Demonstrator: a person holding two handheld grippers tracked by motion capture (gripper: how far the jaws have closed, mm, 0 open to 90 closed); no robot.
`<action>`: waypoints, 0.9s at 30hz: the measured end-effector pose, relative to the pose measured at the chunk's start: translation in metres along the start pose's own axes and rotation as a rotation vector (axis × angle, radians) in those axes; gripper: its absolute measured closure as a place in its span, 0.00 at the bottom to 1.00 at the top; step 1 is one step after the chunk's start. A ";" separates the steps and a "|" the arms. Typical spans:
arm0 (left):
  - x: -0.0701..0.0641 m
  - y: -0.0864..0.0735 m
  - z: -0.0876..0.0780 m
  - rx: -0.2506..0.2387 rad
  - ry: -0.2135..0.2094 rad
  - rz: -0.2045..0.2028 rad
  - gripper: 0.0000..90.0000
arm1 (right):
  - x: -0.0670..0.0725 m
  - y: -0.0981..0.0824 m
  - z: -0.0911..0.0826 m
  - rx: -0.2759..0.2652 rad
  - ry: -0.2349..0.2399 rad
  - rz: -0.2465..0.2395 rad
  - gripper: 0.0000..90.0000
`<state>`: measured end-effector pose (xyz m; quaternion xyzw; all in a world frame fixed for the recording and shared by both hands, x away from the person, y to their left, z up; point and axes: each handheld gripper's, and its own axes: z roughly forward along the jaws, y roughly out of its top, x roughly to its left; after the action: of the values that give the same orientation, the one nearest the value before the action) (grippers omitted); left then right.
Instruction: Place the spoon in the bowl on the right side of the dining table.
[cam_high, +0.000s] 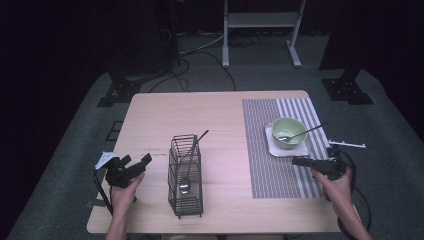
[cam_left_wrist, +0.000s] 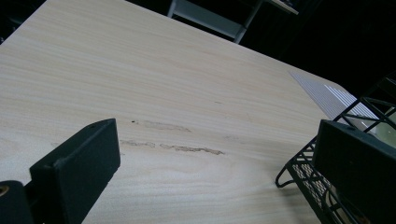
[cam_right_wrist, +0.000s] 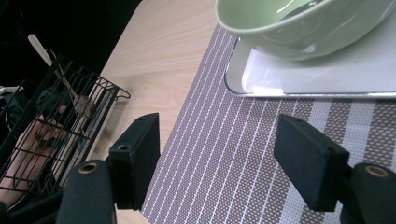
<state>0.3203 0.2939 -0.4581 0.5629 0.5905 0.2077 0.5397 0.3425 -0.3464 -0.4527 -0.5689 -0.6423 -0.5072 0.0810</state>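
The right tool (cam_high: 300, 161) hovers low over the striped mat (cam_high: 270, 165) with its jaws spread wide and nothing between them. It lies level, its tips toward the middle of the counter (cam_high: 165, 115). Just beyond it on the mat sits a white tray (cam_high: 272, 148) carrying a green bowl (cam_high: 288, 131); a dark-handled spoon (cam_high: 305, 132) rests in the bowl, its handle sticking out over the rim toward the far right. In the right tool's own view the bowl (cam_right_wrist: 299, 28) and tray (cam_right_wrist: 327, 74) lie close ahead of the open jaws, apart from them.

The left tool (cam_high: 135, 162) is held near the counter's left front, its jaws also open and empty, aimed toward a black wire basket (cam_high: 185, 175) standing just beside it. A second spoon (cam_high: 190, 160) leans inside the basket, bowl end down, handle rising past the top rim.
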 end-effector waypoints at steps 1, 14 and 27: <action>0.000 0.000 0.000 0.000 0.000 -0.001 0.00 | 0.000 -0.002 0.001 0.005 0.003 -0.001 0.34; 0.000 0.000 0.000 0.002 0.002 0.002 0.00 | 0.007 -0.011 0.006 0.030 0.020 -0.017 0.34; -0.001 -0.001 0.001 0.006 0.002 0.005 0.00 | 0.012 -0.022 0.010 0.054 0.032 -0.032 0.34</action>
<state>0.3210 0.2927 -0.4587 0.5657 0.5905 0.2078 0.5367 0.3256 -0.3273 -0.4614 -0.5480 -0.6634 -0.4999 0.0983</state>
